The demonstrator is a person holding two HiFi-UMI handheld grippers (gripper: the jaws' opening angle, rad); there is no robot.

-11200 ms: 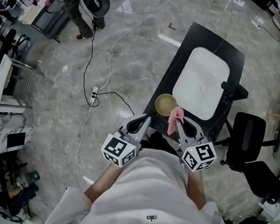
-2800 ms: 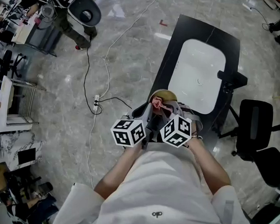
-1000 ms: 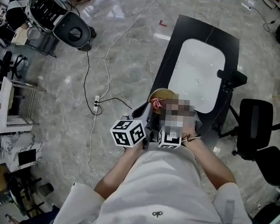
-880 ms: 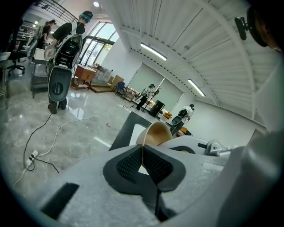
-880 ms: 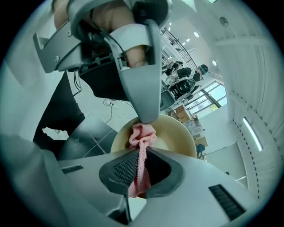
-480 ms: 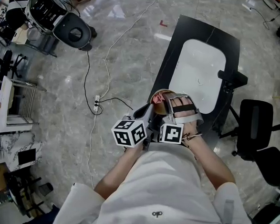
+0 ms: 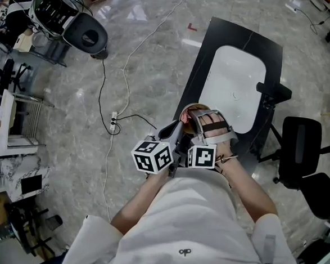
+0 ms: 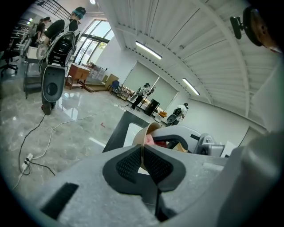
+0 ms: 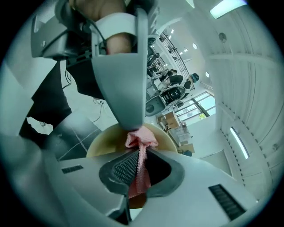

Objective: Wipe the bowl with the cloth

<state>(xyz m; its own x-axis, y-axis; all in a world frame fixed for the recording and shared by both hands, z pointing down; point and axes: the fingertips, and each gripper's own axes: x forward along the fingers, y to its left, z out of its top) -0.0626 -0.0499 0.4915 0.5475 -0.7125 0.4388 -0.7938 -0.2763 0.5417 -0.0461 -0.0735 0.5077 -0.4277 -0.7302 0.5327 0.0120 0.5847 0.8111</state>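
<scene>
While black table (image 7: 239,35) stands on grey marble floor (image 7: 152,71) | left claw (image 8: 142,155) clenched on bowl (image 8: 141,132) | right claw (image 9: 138,167) grips pink cloth (image 9: 141,136)

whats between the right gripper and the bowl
The pink cloth. The right gripper pinches it between its jaws, and its bunched end reaches into the bowl. The right gripper view shows this.
</scene>
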